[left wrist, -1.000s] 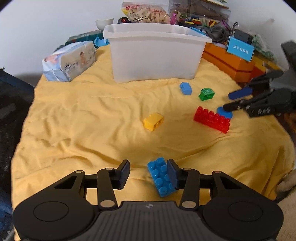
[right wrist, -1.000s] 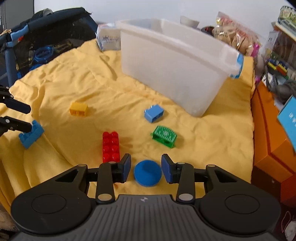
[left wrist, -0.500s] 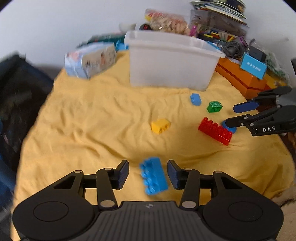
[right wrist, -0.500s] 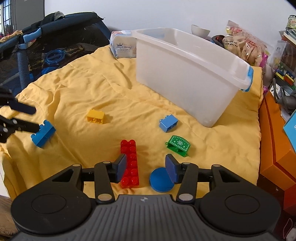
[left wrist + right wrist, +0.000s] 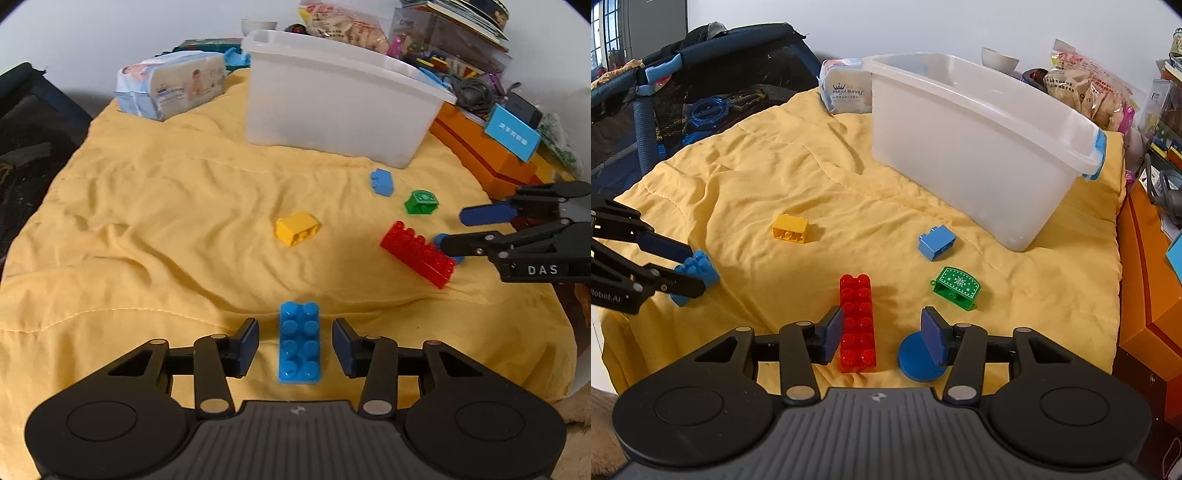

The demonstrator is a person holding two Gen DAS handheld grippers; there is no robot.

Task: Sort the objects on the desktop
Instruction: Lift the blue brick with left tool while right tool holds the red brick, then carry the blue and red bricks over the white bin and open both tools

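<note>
- Both claws have shifted: my left claw (image 5: 295, 343) now squarely straddles the blue brick (image 5: 299, 343), jaws wide; my right claw (image 5: 882, 334), also wide, brackets the red brick (image 5: 857, 323).
- Both bricks lie on the yellow cloth (image 5: 147, 221); closing on the right could catch the blue disc (image 5: 919, 356) under one finger.

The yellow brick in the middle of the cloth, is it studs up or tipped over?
Tipped over. The yellow brick lies on its side on the yellow cloth, its hollow underside facing sideways toward the camera.

— What's behind the bin?
— A wipes pack (image 5: 173, 85), a bowl (image 5: 997, 59) and a snack bag (image 5: 1089, 88).
— To the sides?
— An orange box (image 5: 480, 155) bearing a blue card (image 5: 511, 133); a dark mesh playpen (image 5: 683, 92).
</note>
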